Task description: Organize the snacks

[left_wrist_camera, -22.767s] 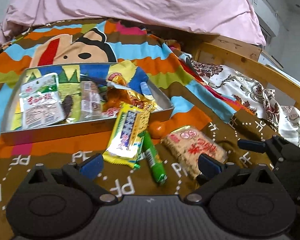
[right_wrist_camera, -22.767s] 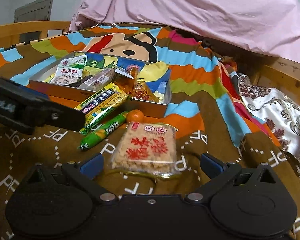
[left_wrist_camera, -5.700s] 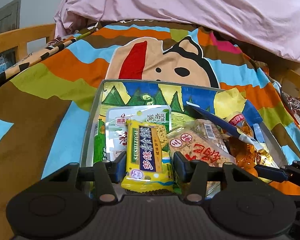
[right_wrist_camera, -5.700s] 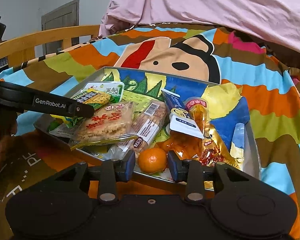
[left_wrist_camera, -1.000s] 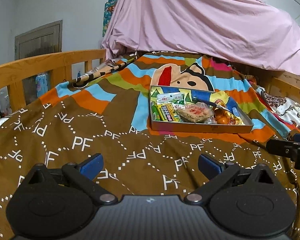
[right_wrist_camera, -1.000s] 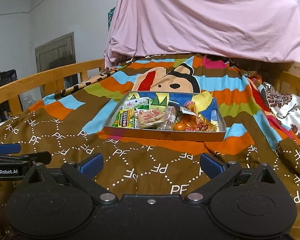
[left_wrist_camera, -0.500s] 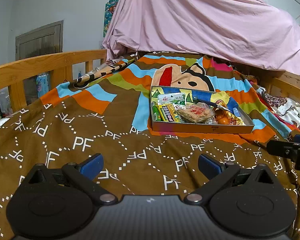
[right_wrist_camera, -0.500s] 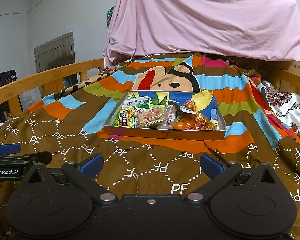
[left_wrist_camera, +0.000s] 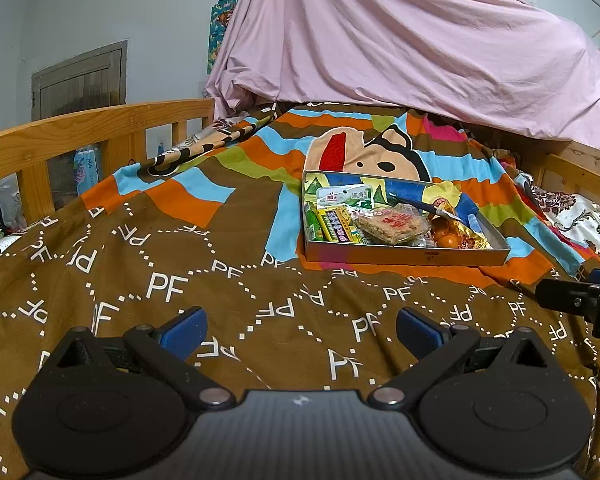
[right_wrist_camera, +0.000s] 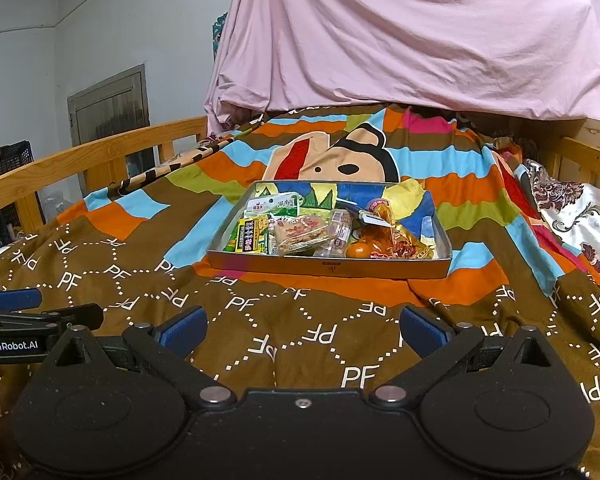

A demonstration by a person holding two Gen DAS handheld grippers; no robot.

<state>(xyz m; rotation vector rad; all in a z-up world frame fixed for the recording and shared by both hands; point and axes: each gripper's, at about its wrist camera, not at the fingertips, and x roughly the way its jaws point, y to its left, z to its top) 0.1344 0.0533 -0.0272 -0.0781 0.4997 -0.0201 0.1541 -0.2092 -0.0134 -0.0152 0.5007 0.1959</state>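
presently, going left to right in the left wrist view, the left gripper (left_wrist_camera: 300,328) sits at lower centre with its blue fingers (left_wrist_camera: 182,326) spread wide and nothing between them, over the brown blanket (left_wrist_camera: 140,264). the tray (left_wrist_camera: 404,257) lies ahead and to the right of centre, well apart from the fingertips, its long axis running across the frame. packed in it, left to right: a green stick (left_wrist_camera: 311,226), a yellow bar (left_wrist_camera: 337,225), a rice cracker pack (left_wrist_camera: 392,225), an orange (left_wrist_camera: 444,241) and a gold wrapper (left_wrist_camera: 466,236). at the right edge the right gripper (left_wrist_camera: 572,300) shows only in part. in the right wrist view the right gripper (right_wrist_camera: 302,328) likewise stands wide and empty, and the tray (right_wrist_camera: 328,267) lies almost dead ahead at centre frame, again well apart. judgement: no snack is seen loose on the blanket, so the sorting looks complete; should any item need adjusting, the right hand is better aligned, the tray being square to its fingers, while the left must swing rightward.
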